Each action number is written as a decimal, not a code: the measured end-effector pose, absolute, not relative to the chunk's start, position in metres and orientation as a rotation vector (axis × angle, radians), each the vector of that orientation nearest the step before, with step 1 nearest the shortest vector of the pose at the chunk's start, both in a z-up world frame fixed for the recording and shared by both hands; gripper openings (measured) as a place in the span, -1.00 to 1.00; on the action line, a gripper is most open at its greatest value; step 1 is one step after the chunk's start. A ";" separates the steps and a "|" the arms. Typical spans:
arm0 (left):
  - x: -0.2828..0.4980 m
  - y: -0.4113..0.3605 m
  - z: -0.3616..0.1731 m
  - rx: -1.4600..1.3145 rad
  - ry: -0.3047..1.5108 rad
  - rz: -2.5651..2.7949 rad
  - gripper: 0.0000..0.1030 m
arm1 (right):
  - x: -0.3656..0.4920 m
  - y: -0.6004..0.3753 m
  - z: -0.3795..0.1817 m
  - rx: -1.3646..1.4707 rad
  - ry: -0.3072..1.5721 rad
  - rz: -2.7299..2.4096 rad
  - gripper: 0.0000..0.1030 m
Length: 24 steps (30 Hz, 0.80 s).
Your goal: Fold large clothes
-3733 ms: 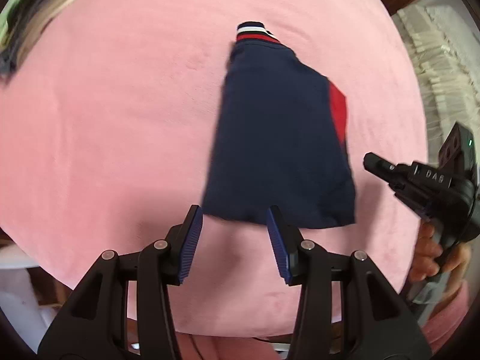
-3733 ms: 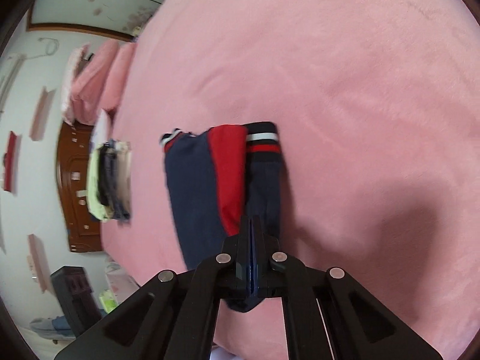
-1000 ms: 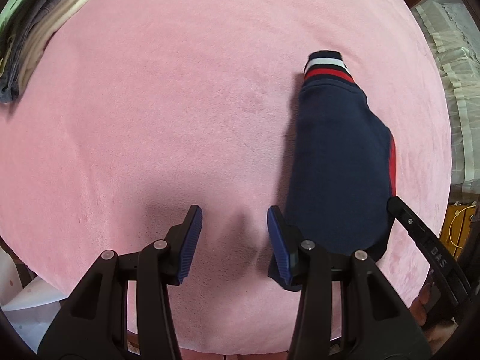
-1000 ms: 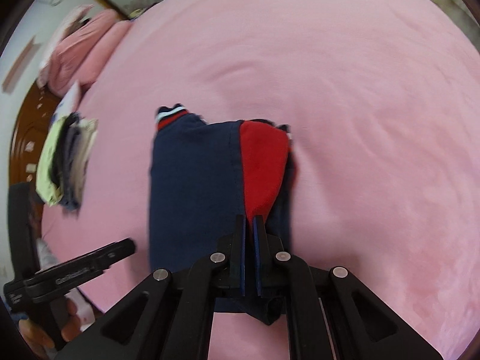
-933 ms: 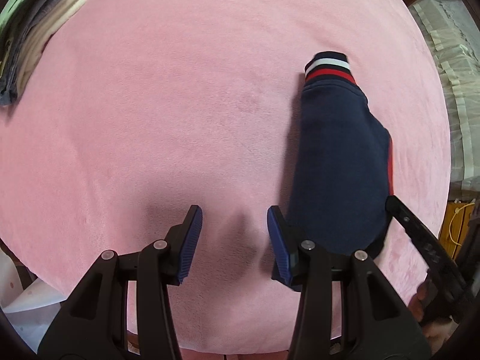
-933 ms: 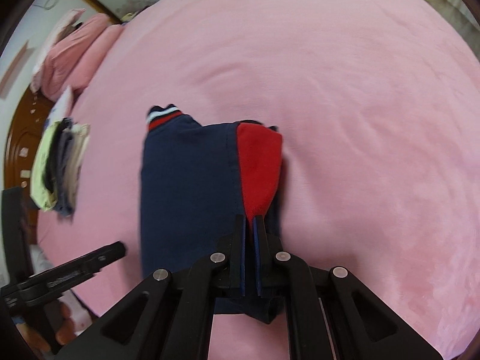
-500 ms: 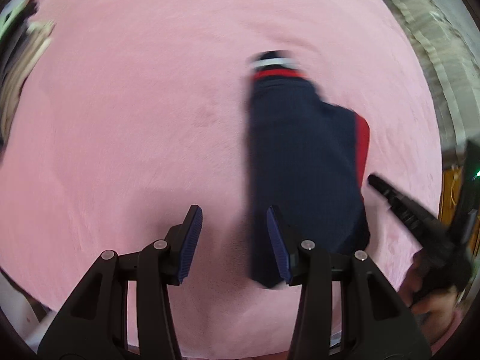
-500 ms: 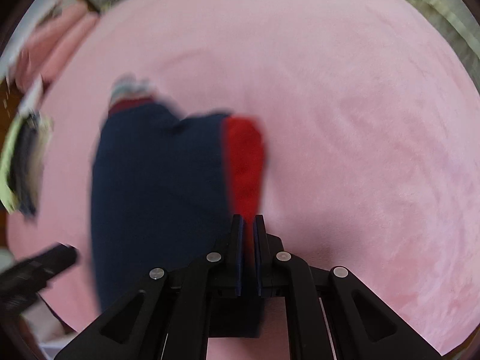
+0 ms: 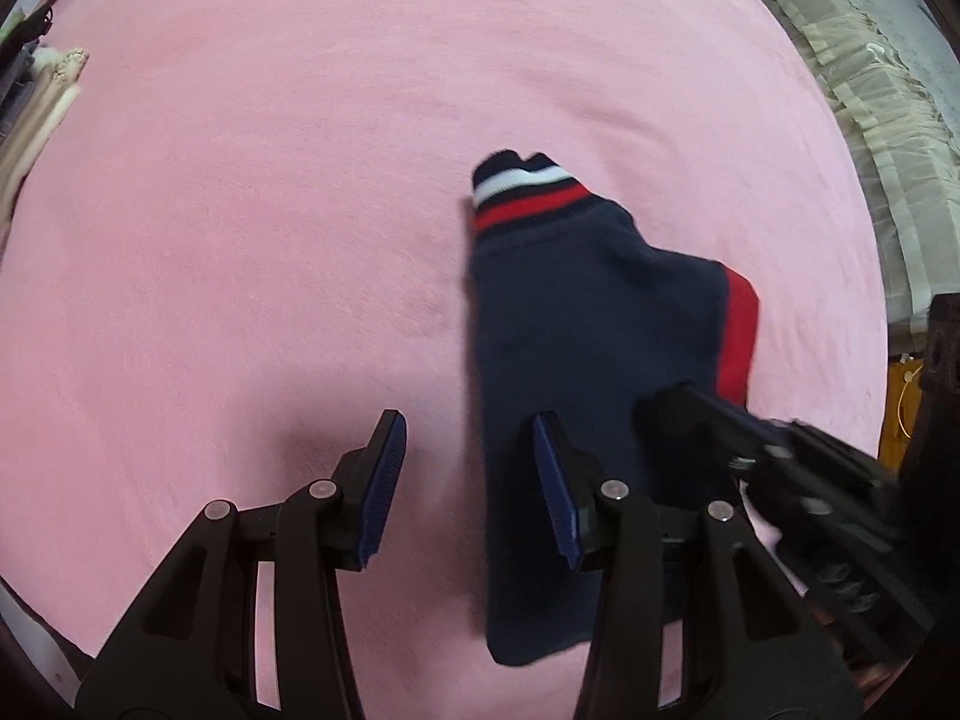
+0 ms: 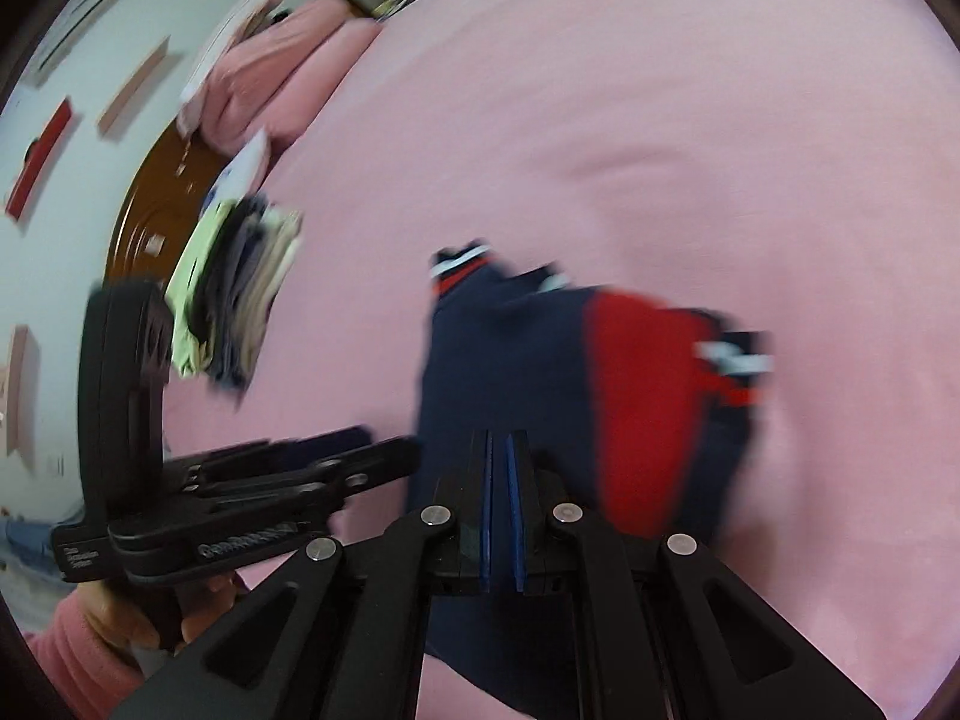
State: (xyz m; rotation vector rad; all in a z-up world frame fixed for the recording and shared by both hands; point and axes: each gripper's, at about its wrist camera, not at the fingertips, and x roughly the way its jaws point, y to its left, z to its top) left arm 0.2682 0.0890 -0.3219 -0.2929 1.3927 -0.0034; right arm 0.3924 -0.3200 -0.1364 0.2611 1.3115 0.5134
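The right claw (image 10: pixel 499 468), pressed together on the garment (image 9: pixel 576 324), has swung it across the bed (image 9: pixel 240 180) toward the spread, empty left claw (image 9: pixel 468 480), whose right finger now overlaps it: transport, folding nearly done. Blur hides the pinched edge.

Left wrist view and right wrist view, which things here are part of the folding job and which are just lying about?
Part of the job:
navy and red garment, folded on the pink bed cover
right gripper, jaws shut on the garment
left gripper, jaws open, holding nothing

Lying about:
stack of folded clothes
pink pillows
lace curtain
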 end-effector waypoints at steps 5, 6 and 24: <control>0.278 0.091 -0.326 -0.297 1.401 -0.021 -0.21 | 0.401 -0.328 -0.165 0.218 1.351 0.313 -1.00; 0.277 0.089 -0.325 -0.299 1.394 -0.043 -0.21 | 0.400 -0.334 -0.165 0.210 1.344 0.269 -1.00; 0.306 0.037 -0.348 -0.228 1.438 -0.139 -0.22 | 0.380 -0.368 -0.187 0.135 1.329 0.039 -1.00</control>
